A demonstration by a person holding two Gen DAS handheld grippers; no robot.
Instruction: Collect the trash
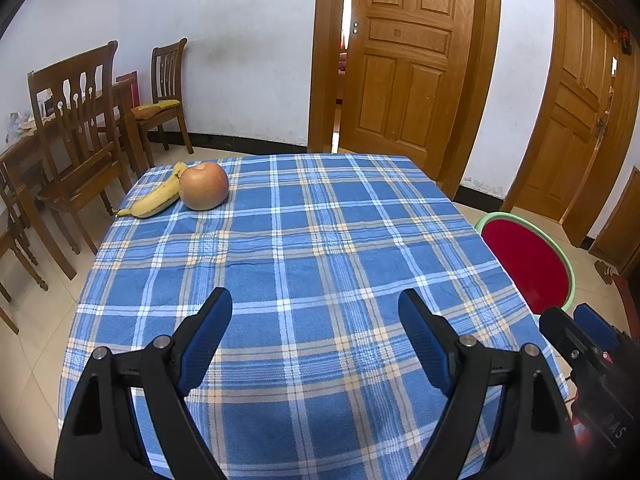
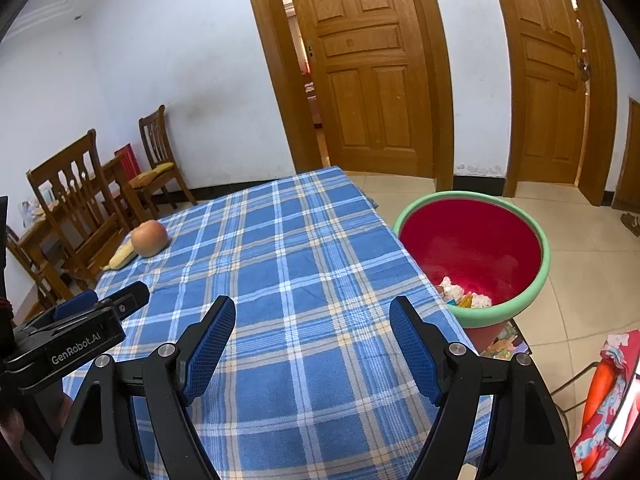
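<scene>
A table with a blue plaid cloth [image 1: 304,264] fills both views [image 2: 304,264]. A red bin with a green rim [image 2: 544,264] stands on the floor at the table's right side, with crumpled paper and wrappers [image 2: 464,296] inside; its rim also shows in the left wrist view [image 1: 568,264]. My left gripper [image 1: 315,304] is open and empty over the near part of the cloth. My right gripper [image 2: 312,312] is open and empty over the cloth, left of the bin. The left gripper also shows at the left of the right wrist view [image 2: 116,300].
An apple [image 1: 203,186] and a banana [image 1: 154,200] lie at the table's far left corner; both show in the right wrist view, apple [image 2: 150,238], banana [image 2: 120,258]. Wooden chairs [image 1: 76,120] stand to the left. Wooden doors [image 1: 404,56] are behind.
</scene>
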